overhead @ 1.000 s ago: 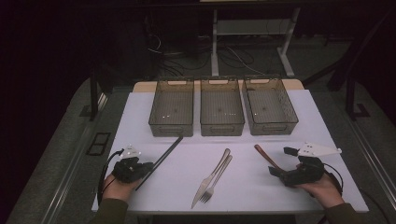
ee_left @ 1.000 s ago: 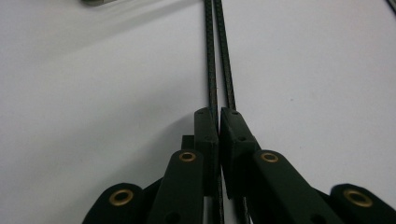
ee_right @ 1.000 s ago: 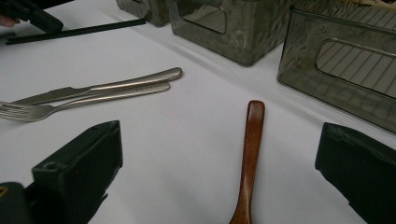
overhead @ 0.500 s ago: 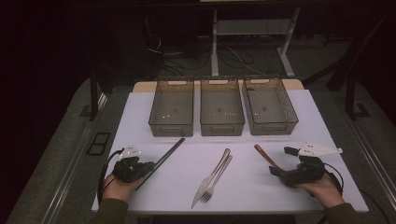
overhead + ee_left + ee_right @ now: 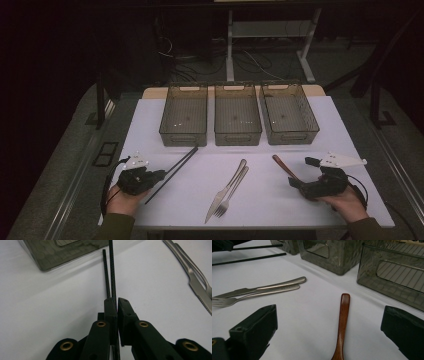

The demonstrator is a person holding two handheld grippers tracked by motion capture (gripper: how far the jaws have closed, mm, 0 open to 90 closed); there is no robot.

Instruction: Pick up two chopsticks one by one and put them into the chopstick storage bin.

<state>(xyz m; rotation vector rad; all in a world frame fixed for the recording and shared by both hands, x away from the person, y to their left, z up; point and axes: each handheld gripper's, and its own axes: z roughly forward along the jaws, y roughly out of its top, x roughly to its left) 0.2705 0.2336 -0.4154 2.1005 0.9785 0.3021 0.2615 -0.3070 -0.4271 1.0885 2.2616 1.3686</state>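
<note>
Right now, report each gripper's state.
Left gripper: shut on the black chopsticks.
Right gripper: open, the wooden spoon lying between its jaws, ungripped.

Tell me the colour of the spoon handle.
Reddish-brown wood, on the spoon handle; clearest in the right gripper view.

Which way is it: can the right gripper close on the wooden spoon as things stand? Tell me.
Probably yes. The right gripper has its jaws wide open, one on each side of the wooden spoon, whose handle lies on the bare white table with nothing in the way.
</note>
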